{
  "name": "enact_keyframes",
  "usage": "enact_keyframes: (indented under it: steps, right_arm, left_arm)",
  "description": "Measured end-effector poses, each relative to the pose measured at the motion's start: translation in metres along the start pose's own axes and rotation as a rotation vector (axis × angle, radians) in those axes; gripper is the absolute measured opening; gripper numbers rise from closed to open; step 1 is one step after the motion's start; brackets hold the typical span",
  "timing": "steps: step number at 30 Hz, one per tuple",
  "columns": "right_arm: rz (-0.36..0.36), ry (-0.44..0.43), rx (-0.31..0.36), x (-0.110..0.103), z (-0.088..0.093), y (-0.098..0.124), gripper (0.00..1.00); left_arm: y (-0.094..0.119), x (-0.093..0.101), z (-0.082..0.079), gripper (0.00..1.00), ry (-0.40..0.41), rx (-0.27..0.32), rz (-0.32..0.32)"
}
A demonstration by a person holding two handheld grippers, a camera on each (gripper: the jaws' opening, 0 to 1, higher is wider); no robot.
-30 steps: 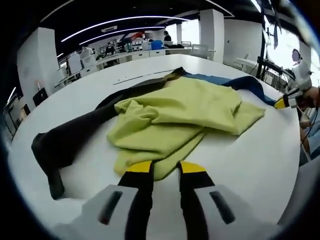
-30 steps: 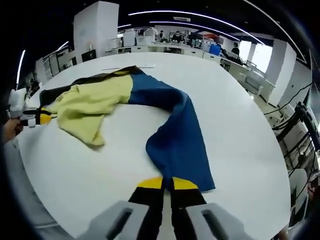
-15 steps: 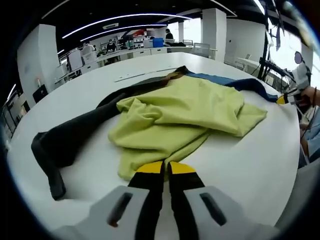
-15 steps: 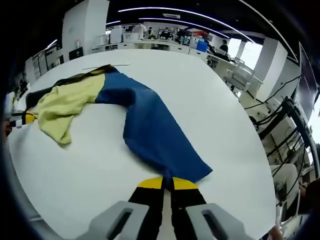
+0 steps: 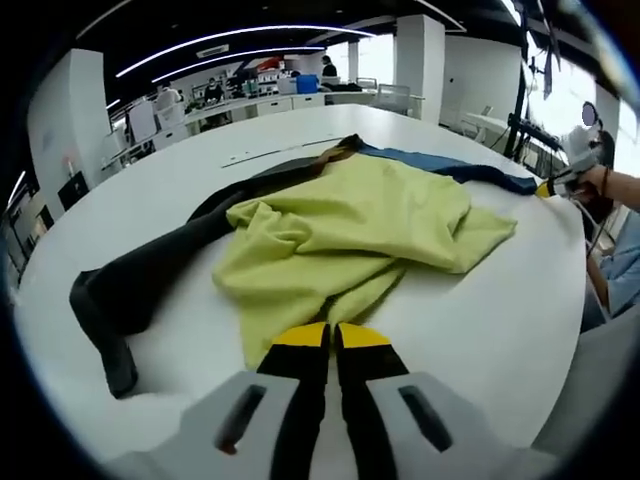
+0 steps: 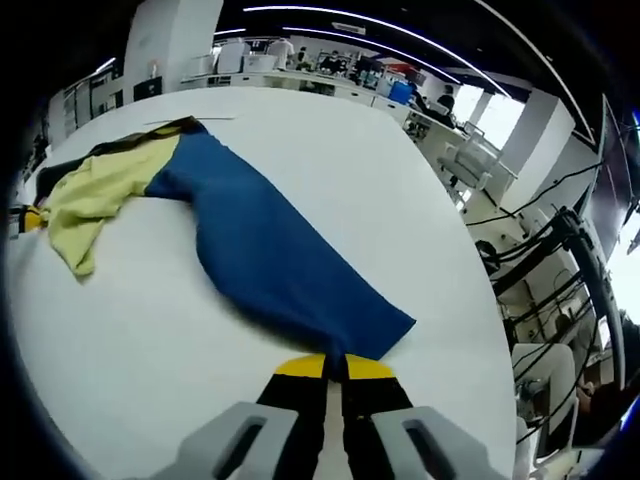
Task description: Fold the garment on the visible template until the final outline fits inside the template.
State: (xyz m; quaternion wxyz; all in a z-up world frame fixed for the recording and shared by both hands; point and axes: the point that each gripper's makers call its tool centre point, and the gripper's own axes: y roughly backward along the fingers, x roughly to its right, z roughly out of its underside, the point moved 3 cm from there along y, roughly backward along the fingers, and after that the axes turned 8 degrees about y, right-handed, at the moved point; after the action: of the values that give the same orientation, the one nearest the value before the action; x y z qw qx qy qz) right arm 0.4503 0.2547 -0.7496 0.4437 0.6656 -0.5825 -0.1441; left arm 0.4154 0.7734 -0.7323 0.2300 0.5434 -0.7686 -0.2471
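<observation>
My right gripper (image 6: 334, 366) stayed clamped on the blue sleeve (image 6: 280, 270) hem, drawn outward and now flatter than a second ago. My left gripper (image 5: 331, 336), clenched on the yellow body (image 5: 345, 235), barely moved. The garment lay spread ahead on the table (image 6: 130, 340); folding not begun.

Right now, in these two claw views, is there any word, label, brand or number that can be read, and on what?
None can be read.
The garment of yellow-green, blue and black fabric on the white round table shows no visible print or tag.
Far desks in the background: any signs there are too small and blurred to read.
</observation>
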Motion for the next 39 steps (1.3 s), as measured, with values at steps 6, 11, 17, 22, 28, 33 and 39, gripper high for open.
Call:
enact_keyframes:
  steps: [6, 11, 17, 22, 28, 33, 39]
  right_arm:
    - [-0.003, -0.019, 0.008, 0.004, 0.0, -0.001, 0.0]
    - [-0.004, -0.031, 0.007, 0.004, -0.001, 0.001, 0.0]
    - [-0.037, -0.046, 0.054, -0.008, -0.013, 0.011, 0.26]
    - [-0.187, -0.057, 0.153, -0.051, -0.038, 0.026, 0.32]
    - [-0.363, -0.01, 0.222, -0.104, -0.067, 0.041, 0.38]
    - [-0.445, 0.076, 0.238, -0.132, -0.078, 0.046, 0.4]
    - [-0.584, 0.155, 0.261, -0.172, -0.082, 0.051, 0.4]
  left_arm:
    - [0.007, 0.002, -0.004, 0.0, -0.027, 0.005, 0.005]
    - [0.012, 0.005, -0.001, 0.0, -0.055, -0.001, 0.009]
    - [0.014, 0.006, -0.001, 0.0, -0.059, -0.006, 0.016]
    - [0.016, 0.008, -0.001, 0.0, -0.054, -0.002, 0.017]
    - [0.018, 0.006, 0.005, 0.07, -0.022, -0.01, 0.001]
    - [0.026, -0.004, 0.007, 0.18, -0.011, -0.004, -0.041]
    - [0.033, -0.024, 0.01, 0.25, 0.098, 0.032, -0.1]
